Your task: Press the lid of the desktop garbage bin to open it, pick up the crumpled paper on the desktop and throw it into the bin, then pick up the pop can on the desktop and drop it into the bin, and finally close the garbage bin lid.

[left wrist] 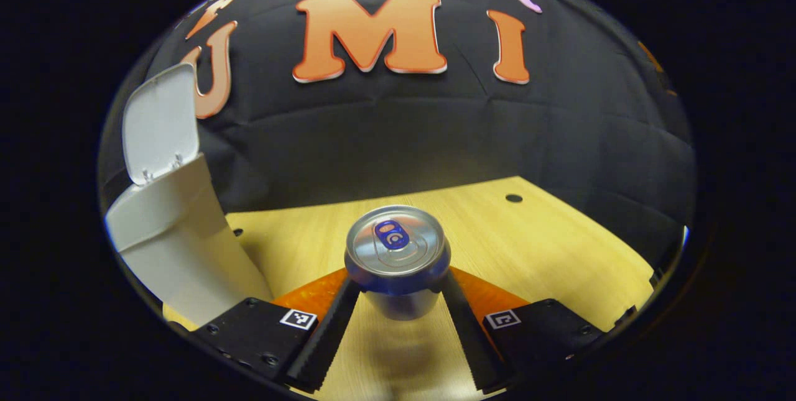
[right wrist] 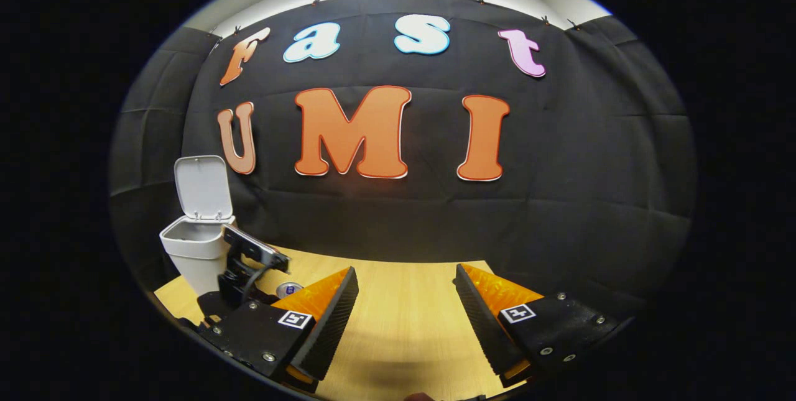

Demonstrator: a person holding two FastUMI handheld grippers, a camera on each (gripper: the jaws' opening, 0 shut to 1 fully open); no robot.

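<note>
The left gripper (left wrist: 398, 292) pinched the can (left wrist: 398, 258) just off the table (left wrist: 559, 252), bin (left wrist: 180, 245) open beside it; the right gripper (right wrist: 404, 301) hung spread (idle). A low, slick hold risked tipping.

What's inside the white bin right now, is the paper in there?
The white plastic bin stands with its lid up. Both views catch just the rim and outer walls; the walls hide the interior, so I cannot tell whether crumpled paper lies inside.
</note>
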